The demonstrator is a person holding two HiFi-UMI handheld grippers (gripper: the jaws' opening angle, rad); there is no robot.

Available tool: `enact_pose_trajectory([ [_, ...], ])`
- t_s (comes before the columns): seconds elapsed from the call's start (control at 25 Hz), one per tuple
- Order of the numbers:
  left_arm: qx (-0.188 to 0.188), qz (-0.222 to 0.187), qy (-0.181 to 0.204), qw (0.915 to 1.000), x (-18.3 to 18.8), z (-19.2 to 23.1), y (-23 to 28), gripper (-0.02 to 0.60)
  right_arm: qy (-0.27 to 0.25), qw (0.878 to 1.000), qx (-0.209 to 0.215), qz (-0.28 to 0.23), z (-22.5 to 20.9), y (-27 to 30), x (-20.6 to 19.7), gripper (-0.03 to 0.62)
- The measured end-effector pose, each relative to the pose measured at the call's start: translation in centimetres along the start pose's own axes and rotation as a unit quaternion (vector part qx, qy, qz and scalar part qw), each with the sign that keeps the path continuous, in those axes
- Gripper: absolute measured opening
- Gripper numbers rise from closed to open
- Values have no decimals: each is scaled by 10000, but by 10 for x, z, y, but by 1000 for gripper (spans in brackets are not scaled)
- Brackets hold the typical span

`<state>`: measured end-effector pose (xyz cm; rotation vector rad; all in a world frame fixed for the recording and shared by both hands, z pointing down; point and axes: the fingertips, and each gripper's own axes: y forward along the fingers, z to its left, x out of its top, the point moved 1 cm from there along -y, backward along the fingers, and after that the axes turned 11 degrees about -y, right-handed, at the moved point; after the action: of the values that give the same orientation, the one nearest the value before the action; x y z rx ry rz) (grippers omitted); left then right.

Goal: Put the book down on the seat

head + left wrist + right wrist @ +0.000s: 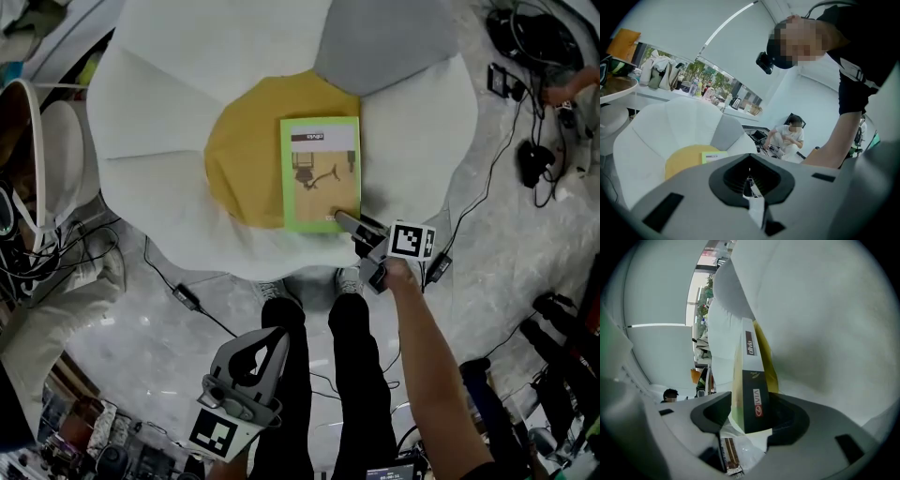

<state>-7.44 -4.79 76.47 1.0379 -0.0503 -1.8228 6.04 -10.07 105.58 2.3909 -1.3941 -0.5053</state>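
On the seat (169, 112): book (320, 173) flat on yellow centre; weight looks fully supported.
Right tool (349, 223): clamped on book's near corner, release not yet made.
Left tool (270, 342): closed, empty, parked low.

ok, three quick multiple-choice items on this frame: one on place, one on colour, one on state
1. Where does the book lie?
A) on the floor
B) on the seat's yellow centre
C) on the grey petal

2. The border of the book's cover is:
A) red
B) blue
C) green

3. The right gripper is:
A) shut on the book's near corner
B) open above the book
C) far from the seat

Key:
1 B, the head view shows the book on the yellow centre.
2 C, green frames the cover.
3 A, the right gripper view shows the jaws clamping the book.
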Motion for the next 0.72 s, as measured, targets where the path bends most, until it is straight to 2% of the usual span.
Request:
enact_pose_trajectory([
  [0.28, -1, -3, -72, 10000, 0, 3, -6, 12, -72, 9985, -537, 92, -14, -7, -11, 296],
  [0.48, -20, -35, -43, 10000, 5, 3, -7, 12, 82, 9967, -812, 41, -25, -18, -18, 302],
  [0.72, -32, -35, -30, 10000, 6, 0, -9, 12, 143, 9960, -882, 15, -26, -27, -22, 301],
])
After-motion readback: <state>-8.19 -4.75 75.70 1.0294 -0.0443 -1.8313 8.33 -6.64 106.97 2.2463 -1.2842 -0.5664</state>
